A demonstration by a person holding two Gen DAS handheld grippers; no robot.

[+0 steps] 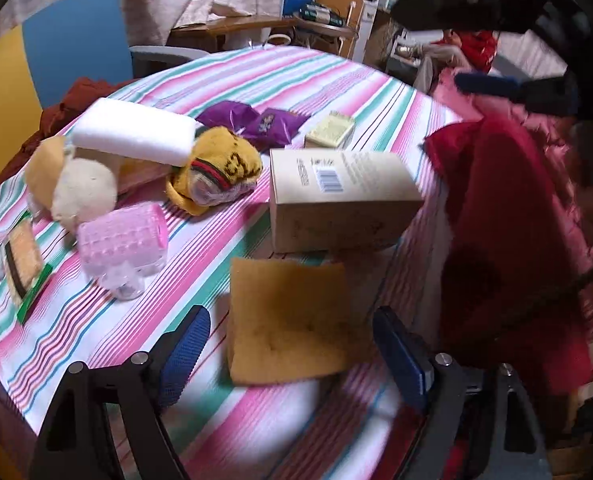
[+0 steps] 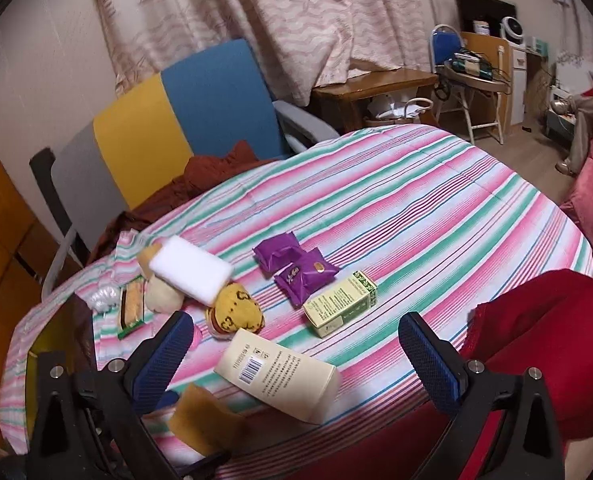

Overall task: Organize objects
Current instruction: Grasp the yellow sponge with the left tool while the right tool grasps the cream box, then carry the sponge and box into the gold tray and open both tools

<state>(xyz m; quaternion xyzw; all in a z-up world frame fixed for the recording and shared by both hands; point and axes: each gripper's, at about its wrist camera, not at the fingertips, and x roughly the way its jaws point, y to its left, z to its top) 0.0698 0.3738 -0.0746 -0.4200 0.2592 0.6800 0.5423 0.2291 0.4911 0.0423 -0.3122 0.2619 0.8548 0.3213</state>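
Observation:
In the left wrist view my left gripper [image 1: 292, 356] is open low over the striped table [image 1: 96, 332]. A yellow-brown sponge [image 1: 292, 320] lies between its blue pads, touching neither. Just beyond stands a cream box [image 1: 336, 196] with a barcode. My right gripper [image 1: 426, 42] hangs open at the top right, above a red cloth [image 1: 508, 240]. In the right wrist view my right gripper [image 2: 296, 358] is open above the cream box [image 2: 280, 380], with the sponge [image 2: 204, 416] at the lower left. Nothing is held.
Left half of the table: white foam block [image 1: 136, 132], plush toy [image 1: 76, 188], yellow knit sock [image 1: 216, 168], pink roller [image 1: 124, 236], packed scouring pad [image 1: 22, 268]. Further back: purple packets [image 2: 296, 268], small green box [image 2: 340, 304]. A blue-yellow chair [image 2: 176, 120] stands behind.

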